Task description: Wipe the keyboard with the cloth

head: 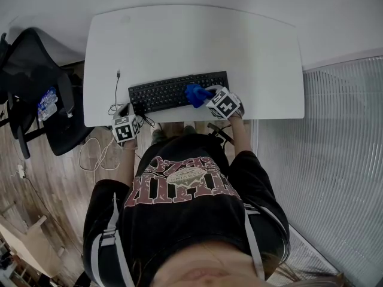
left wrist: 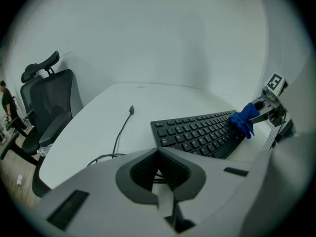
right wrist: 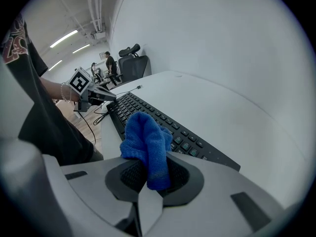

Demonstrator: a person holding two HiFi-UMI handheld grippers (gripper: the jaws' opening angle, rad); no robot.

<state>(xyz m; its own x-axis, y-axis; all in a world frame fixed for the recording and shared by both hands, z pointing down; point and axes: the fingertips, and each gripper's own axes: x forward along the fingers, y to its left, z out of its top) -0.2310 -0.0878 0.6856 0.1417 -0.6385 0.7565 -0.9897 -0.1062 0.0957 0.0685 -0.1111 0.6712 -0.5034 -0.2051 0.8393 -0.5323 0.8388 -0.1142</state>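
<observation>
A black keyboard (head: 173, 92) lies near the front edge of the white desk (head: 191, 46); it also shows in the left gripper view (left wrist: 197, 132) and the right gripper view (right wrist: 163, 122). My right gripper (head: 202, 95) is shut on a bunched blue cloth (head: 194, 94), which rests over the keyboard's right part. In the right gripper view the blue cloth (right wrist: 146, 144) is pinched between the jaws. My left gripper (head: 127, 117) sits at the desk's front left edge, beside the keyboard's left end, shut with nothing in it. From there the blue cloth (left wrist: 243, 121) shows at the far end.
A thin black cable (head: 116, 91) with a loose plug lies on the desk left of the keyboard (left wrist: 121, 132). A black office chair (head: 36, 82) stands to the left. More cables (head: 96, 151) hang to the wooden floor. A ribbed mat (head: 341, 160) lies at the right.
</observation>
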